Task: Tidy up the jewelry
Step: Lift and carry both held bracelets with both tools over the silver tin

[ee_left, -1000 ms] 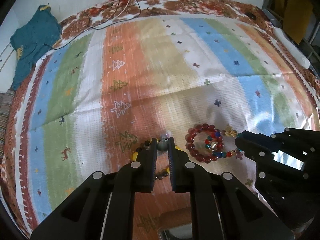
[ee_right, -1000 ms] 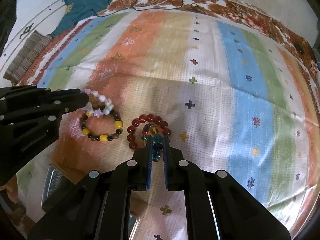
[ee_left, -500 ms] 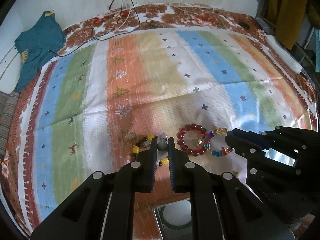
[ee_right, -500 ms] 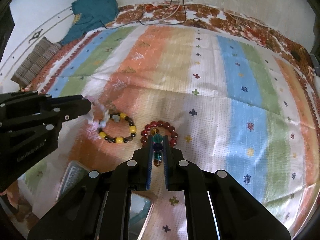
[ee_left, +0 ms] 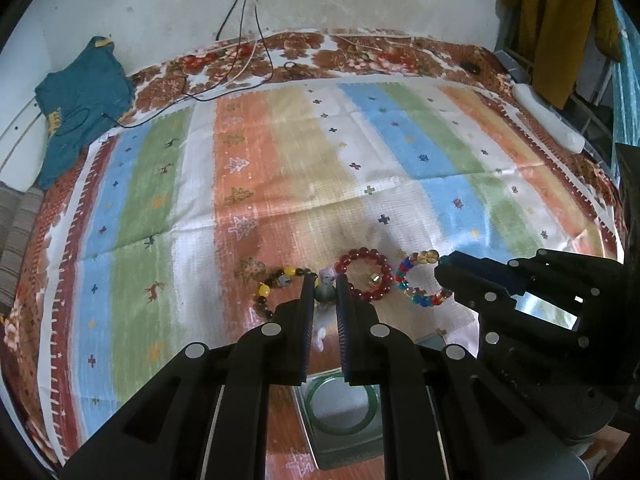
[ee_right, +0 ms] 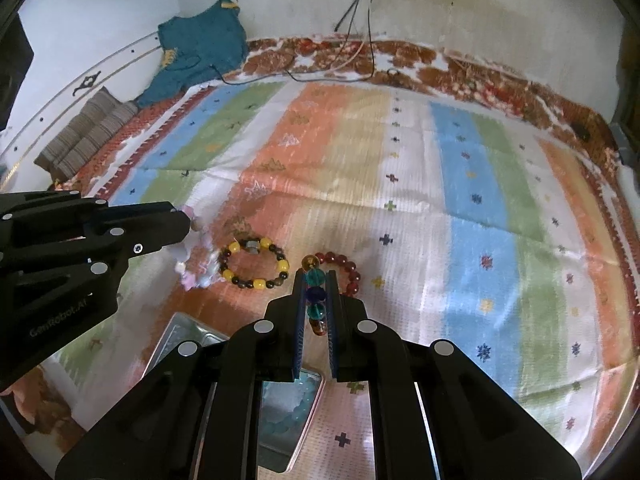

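Note:
My left gripper [ee_left: 325,294] is shut on a pale pink-and-white bead bracelet [ee_right: 196,270] with a dark green bead [ee_left: 325,294], lifted off the striped cloth. My right gripper [ee_right: 316,286] is shut on a multicoloured bead bracelet [ee_left: 420,280] with teal and blue beads [ee_right: 315,278], also lifted. A yellow-and-brown bead bracelet [ee_right: 253,262] and a dark red bead bracelet [ee_left: 364,276] lie on the cloth just beyond both grippers. The red bracelet also shows in the right wrist view [ee_right: 344,268].
A metal tray [ee_left: 340,428] with a green bangle [ee_left: 344,404] sits under my left gripper. A tray [ee_right: 280,420] holding pale blue beads lies under my right gripper. A teal garment [ee_left: 80,104], cables [ee_left: 248,60] and a folded striped cloth [ee_right: 84,136] lie at the far edge.
Both grippers have risen and pulled back toward me with their bracelets. The trays have come into view beneath them.

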Action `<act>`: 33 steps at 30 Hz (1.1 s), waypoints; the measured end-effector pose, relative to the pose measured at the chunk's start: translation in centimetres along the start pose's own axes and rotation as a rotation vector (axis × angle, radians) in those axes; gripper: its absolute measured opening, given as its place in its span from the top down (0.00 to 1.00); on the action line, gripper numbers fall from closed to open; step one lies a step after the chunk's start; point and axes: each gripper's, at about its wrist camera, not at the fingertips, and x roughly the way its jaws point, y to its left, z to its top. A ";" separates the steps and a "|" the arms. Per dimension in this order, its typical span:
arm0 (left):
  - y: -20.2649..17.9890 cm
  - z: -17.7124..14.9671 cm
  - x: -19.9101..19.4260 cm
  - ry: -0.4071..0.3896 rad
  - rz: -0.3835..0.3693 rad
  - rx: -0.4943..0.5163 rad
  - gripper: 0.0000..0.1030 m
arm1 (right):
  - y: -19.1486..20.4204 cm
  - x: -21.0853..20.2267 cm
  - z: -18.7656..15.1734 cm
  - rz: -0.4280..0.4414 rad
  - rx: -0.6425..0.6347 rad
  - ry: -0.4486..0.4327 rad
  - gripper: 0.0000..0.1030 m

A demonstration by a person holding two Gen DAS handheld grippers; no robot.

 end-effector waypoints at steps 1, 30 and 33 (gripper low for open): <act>0.0 -0.1 -0.3 -0.006 -0.004 0.000 0.90 | 0.0 -0.2 0.0 -0.001 0.001 -0.006 0.90; -1.6 -3.9 -5.3 -0.063 -0.021 0.039 0.90 | 1.2 -4.6 -3.1 0.040 -0.005 -0.064 0.90; -1.6 -4.5 -5.5 -0.056 -0.026 0.038 0.90 | 1.6 -5.0 -3.7 0.050 -0.015 -0.057 0.90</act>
